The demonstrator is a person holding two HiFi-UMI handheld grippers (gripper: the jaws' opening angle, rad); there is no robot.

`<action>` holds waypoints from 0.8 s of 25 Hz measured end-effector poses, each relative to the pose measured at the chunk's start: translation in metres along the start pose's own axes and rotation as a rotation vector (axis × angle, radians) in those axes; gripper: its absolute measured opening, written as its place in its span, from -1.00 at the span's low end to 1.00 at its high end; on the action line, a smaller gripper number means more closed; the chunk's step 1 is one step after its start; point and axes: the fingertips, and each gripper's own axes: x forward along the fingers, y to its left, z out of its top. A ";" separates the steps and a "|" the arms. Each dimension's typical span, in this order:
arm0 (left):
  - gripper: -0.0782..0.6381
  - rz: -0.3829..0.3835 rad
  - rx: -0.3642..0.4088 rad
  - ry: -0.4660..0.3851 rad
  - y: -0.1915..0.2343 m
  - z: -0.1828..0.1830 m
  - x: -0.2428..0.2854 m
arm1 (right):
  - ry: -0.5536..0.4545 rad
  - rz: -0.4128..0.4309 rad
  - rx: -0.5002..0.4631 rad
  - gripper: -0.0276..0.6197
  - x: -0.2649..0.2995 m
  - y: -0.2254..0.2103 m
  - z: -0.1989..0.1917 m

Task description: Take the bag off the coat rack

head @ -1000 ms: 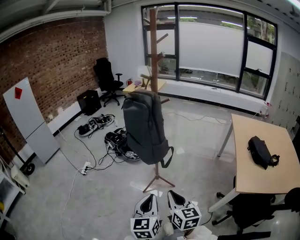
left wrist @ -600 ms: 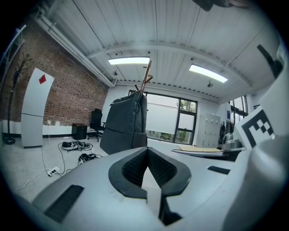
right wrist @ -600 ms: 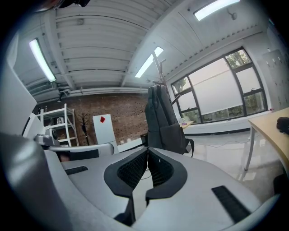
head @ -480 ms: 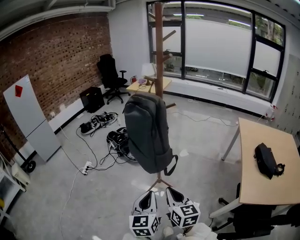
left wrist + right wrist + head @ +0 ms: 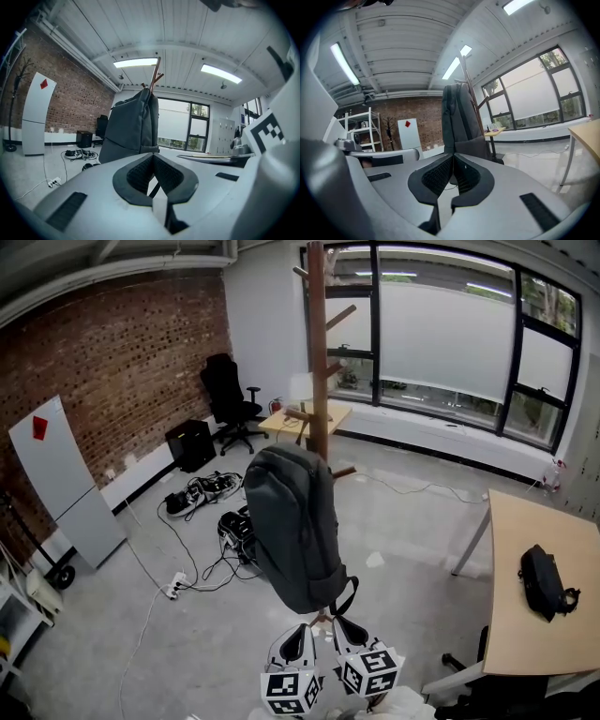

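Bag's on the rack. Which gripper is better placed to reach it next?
Left, marginally: left gripper sits right under the bag; right gripper lines up nearer the rack pole. Both jaws shut, neither touching.

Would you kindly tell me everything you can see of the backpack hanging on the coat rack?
The backpack is dark grey, of what looks like smooth fabric, and full and rounded. It hangs roughly upright with a slight tilt against the pole of the wooden coat rack, its bottom clear of the floor. A dark strap loop dangles at its lower right. The peg carrying it is hidden.
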 end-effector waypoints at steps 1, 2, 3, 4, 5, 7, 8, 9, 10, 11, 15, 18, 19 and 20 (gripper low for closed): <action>-0.78 0.004 -0.001 -0.003 0.000 0.000 0.003 | 0.000 0.003 -0.003 -0.88 0.003 -0.002 0.001; -0.78 0.009 -0.003 -0.005 0.002 0.001 0.004 | 0.001 0.007 -0.005 -0.88 0.006 -0.002 0.002; -0.78 0.014 -0.005 -0.005 0.004 0.000 0.006 | 0.003 0.013 -0.004 -0.88 0.009 -0.001 0.003; -0.78 0.018 -0.007 -0.002 0.006 0.000 0.008 | 0.005 0.018 -0.003 -0.88 0.011 0.000 0.004; -0.78 0.019 -0.008 0.000 0.008 0.000 0.011 | 0.006 0.022 -0.003 -0.88 0.015 0.001 0.005; -0.78 0.014 -0.004 -0.001 0.011 0.002 0.016 | 0.008 0.026 -0.009 -0.88 0.021 0.003 0.006; -0.78 0.013 -0.001 0.000 0.013 0.003 0.019 | 0.013 0.027 -0.009 -0.88 0.024 0.003 0.005; -0.78 0.012 0.000 0.003 0.015 0.004 0.021 | 0.021 0.028 -0.003 -0.88 0.026 0.005 0.005; -0.78 0.011 0.000 0.005 0.017 0.007 0.022 | 0.027 0.032 0.005 -0.88 0.028 0.007 0.006; -0.78 0.009 0.002 0.004 0.019 0.010 0.023 | 0.029 0.035 0.008 -0.87 0.030 0.009 0.008; -0.78 0.012 0.007 0.000 0.028 0.014 0.024 | 0.008 0.029 0.003 -0.87 0.035 0.010 0.018; -0.78 0.010 0.004 -0.001 0.033 0.013 0.021 | -0.027 0.031 -0.006 -0.87 0.041 0.013 0.034; -0.78 0.012 0.005 0.002 0.035 0.012 0.019 | -0.040 0.031 -0.015 -0.87 0.043 0.014 0.040; -0.78 0.015 0.003 0.004 0.037 0.011 0.017 | -0.052 0.032 -0.022 -0.86 0.045 0.015 0.046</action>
